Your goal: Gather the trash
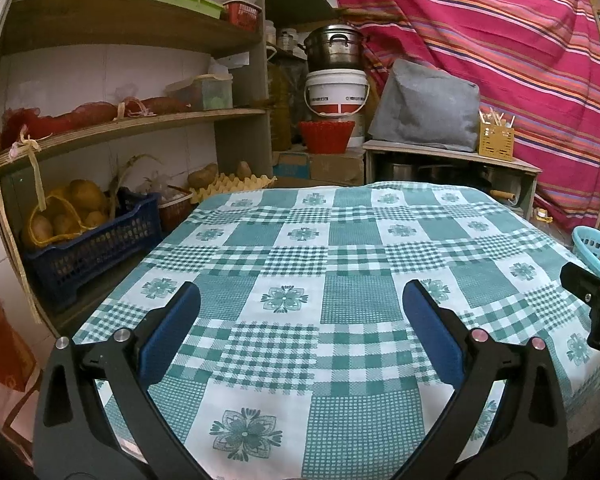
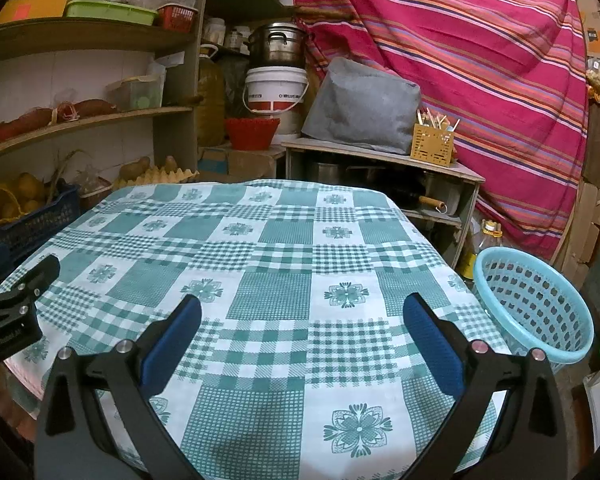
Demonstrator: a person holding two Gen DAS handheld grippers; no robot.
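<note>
Basket [image 2: 540, 312] sits beside the table; left claw [image 1: 300, 304] and right claw [image 2: 302, 312] gape wide, empty.

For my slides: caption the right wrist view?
Open right gripper over checked tablecloth, blue basket at table's right edge.

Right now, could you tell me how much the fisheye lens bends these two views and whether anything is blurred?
Left wrist view: shelves bow strongly near the dark rounded corners; tablecloth checks are sharp, and the left gripper is in focus. Right wrist view: same curved edges; the blue basket looks stretched at the rim, yet the right gripper stays crisp.
</note>
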